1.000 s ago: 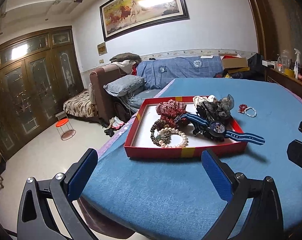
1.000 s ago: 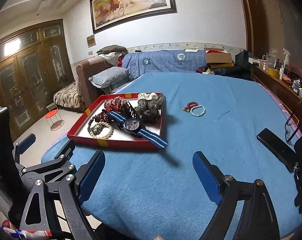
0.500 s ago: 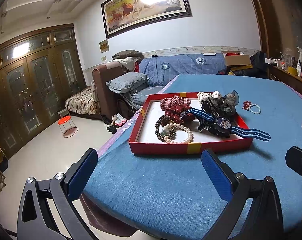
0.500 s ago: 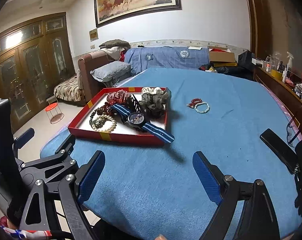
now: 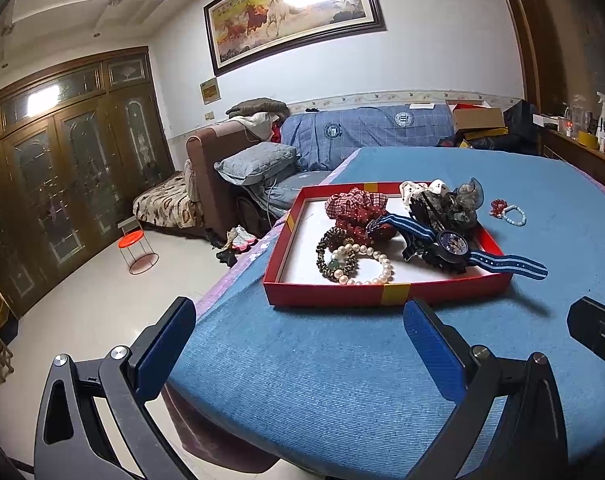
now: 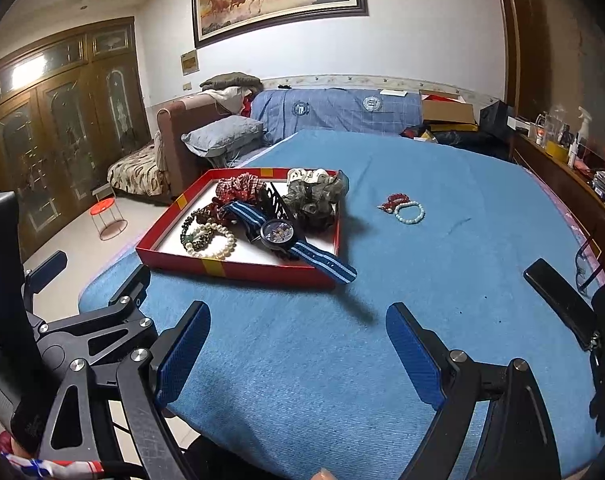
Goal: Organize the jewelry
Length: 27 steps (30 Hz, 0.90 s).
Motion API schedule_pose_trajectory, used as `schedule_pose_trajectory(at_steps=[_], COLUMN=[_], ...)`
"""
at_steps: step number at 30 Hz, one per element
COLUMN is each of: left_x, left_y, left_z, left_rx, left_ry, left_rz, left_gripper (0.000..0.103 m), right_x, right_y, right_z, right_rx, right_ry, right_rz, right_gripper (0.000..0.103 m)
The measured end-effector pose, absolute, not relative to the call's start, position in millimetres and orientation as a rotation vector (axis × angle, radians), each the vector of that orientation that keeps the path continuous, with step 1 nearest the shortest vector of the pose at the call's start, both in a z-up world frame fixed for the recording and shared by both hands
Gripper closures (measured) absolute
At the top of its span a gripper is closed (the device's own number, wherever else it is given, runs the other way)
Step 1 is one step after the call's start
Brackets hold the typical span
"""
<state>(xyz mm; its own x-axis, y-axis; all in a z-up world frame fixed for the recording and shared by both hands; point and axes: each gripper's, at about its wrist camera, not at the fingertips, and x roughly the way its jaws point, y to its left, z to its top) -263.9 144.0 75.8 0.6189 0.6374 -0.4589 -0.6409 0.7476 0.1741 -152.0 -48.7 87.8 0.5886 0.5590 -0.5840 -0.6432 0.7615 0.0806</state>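
First, leave the fingers [image 5: 162, 352] of the left gripper [image 5: 298, 332] and the fingers [image 6: 414, 356] of the right gripper [image 6: 296, 328] as seen: spread wide, empty, side by side over the near edge of the blue-covered tabletop [image 6: 342, 360], well short of any jewelry. Judge the step in hand as a reach for the loose pieces, with nothing yet picked. Steer clear of the dark phone-like slab [image 6: 558, 304] lying near the right edge. Next, go past the red tray [image 6: 238, 270] just beyond the fingers, heaped with a pearl bracelet [image 6: 216, 246], darker bead bracelets, fabric scrunchies [image 6: 318, 196] and a watch [image 6: 278, 234]. Mind the striped strap end [image 6: 334, 270] hanging over the near rim onto the cloth, and pass the right gripper to the right of it to avoid dragging the watch out. Then aim farther, at the white bead bracelet [image 6: 410, 213] and the red bead bracelet [image 6: 392, 201], lying touching each other on bare cloth, apart from the tray on its right. Come down straddling one side of the white loop, close gently, expect rolling beads and bunching cloth, and lift well clear before carrying to the tray's bare left part.
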Motion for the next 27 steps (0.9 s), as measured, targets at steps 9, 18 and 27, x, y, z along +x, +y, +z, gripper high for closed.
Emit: schedule_pose_trajectory(at_steps=[9, 18, 27], left_x=[-264.4, -266.1, -267.4], left_y=[144.9, 146.4, 146.7], left_z=[74.9, 72.1, 70.2], left_rx=[-0.007, -0.002, 0.001], left_ry=[0.527, 0.526, 0.526], left_rz=[0.735, 0.736, 0.740], left_gripper=[0.000, 0.000, 0.000], right_x=[-152.9, -154.6, -154.3], right_y=[-46.6, -46.3, -46.3], right_z=[87.3, 86.2, 84.7], right_rx=[-0.151, -0.153, -0.157], right_ry=[0.629, 0.632, 0.634], right_rz=[0.704, 0.703, 0.705], right_gripper=[0.010, 0.010, 0.010])
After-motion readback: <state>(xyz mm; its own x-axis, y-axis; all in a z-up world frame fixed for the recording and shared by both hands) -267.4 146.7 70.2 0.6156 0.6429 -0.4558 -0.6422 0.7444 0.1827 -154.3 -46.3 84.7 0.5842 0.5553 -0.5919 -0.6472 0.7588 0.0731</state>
